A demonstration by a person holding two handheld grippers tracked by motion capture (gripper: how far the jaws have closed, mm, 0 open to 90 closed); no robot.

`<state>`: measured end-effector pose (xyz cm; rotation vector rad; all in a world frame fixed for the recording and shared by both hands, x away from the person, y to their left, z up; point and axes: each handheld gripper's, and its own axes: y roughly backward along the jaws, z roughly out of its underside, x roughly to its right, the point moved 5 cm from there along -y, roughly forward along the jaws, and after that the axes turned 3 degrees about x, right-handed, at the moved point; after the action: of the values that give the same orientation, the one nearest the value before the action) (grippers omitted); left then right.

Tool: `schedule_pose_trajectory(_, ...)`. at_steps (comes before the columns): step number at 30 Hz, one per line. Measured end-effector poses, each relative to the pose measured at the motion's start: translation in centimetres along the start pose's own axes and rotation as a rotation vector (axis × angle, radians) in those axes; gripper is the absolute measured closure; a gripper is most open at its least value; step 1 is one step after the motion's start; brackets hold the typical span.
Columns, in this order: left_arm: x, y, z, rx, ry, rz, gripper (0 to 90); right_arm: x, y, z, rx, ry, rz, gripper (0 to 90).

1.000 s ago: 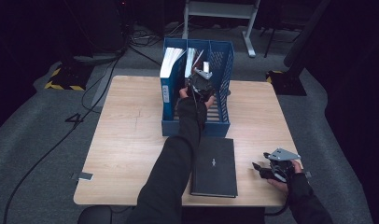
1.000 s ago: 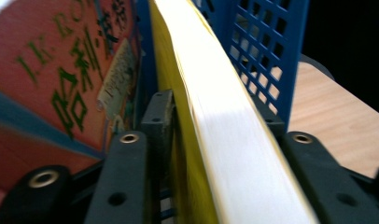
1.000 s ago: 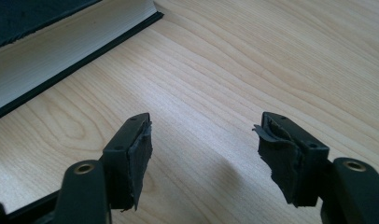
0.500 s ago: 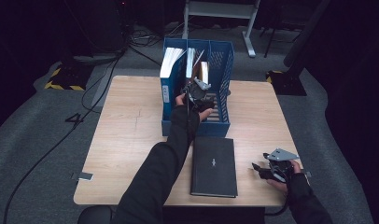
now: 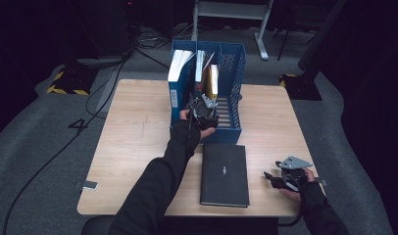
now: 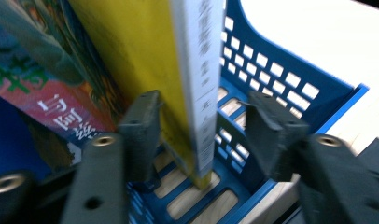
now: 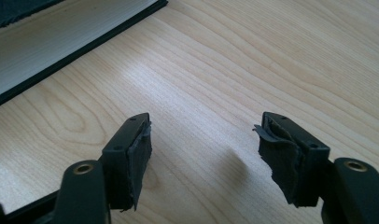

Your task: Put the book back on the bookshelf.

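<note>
A yellow book (image 6: 145, 42) with a white spine stands upright in the blue slotted rack (image 6: 290, 84). My left gripper (image 6: 204, 100) straddles its lower end. Its jaws have just been closing: the left one lies close against the yellow cover, and the right one is a gap away from the spine. From above, the left gripper (image 5: 203, 105) sits low in the rack (image 5: 234, 132) in front of the yellow book (image 5: 213, 81). A black book (image 5: 225, 174) lies flat on the table. My right gripper (image 5: 273, 178) rests to its right, open and empty (image 7: 204, 135).
A colourful book (image 6: 38, 79) leans beside the yellow one. A thick white book (image 5: 180, 66) stands in the rack's left compartment. The black book's page edge (image 7: 47, 42) lies ahead and to the left of the right jaws. Bare wood (image 5: 138, 137) spreads left of the rack.
My left gripper has come down and nearer, toward the rack's front end, with its jaws around the yellow book's lower part. The right hand has kept still.
</note>
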<state>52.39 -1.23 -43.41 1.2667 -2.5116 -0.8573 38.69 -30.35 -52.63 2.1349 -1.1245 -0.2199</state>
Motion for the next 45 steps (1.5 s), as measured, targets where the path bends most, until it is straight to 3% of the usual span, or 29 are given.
schedule_pose_trajectory(3,-0.2,-0.3,0.0,-0.018,-0.012,-0.012,61.1,-0.1,0.0,0.0,-0.001,0.003,0.0,35.3)
schedule_pose_trajectory(9,-0.3,-1.1,-0.6,-0.034,-0.011,-0.019,59.8,0.0,0.0,0.0,-0.002,0.003,0.0,35.3)
schedule_pose_trajectory(14,-0.5,-2.1,-1.2,-0.028,0.022,-0.03,60.1,0.0,0.0,0.1,-0.001,0.002,0.003,35.3)
schedule_pose_trajectory(18,-0.9,-3.0,-1.7,-0.038,0.023,-0.058,59.3,0.1,0.1,0.1,0.001,0.001,0.003,35.3)
schedule_pose_trajectory(21,-0.9,-3.4,-1.9,-0.042,0.002,-0.087,59.2,0.2,0.1,0.1,0.002,0.002,0.005,35.3)
schedule_pose_trajectory(26,-0.8,-3.4,-1.7,-0.047,-0.004,-0.096,56.2,0.2,0.1,0.1,0.002,0.005,0.006,35.3)
schedule_pose_trajectory(33,-0.4,-1.9,-0.9,-0.019,-0.016,-0.068,43.4,0.2,0.1,0.0,0.001,0.003,0.01,35.3)
schedule_pose_trajectory(42,0.9,2.5,-0.1,0.017,-0.129,0.016,37.8,0.2,-0.1,0.2,-0.008,-0.001,0.006,35.0)
schedule_pose_trajectory(44,1.2,3.3,0.5,0.004,-0.169,0.029,36.9,0.2,-0.1,0.2,-0.008,-0.001,0.007,34.9)
schedule_pose_trajectory(45,1.2,3.3,0.5,0.004,-0.169,0.029,36.2,0.2,-0.1,0.2,-0.008,-0.001,0.007,34.9)
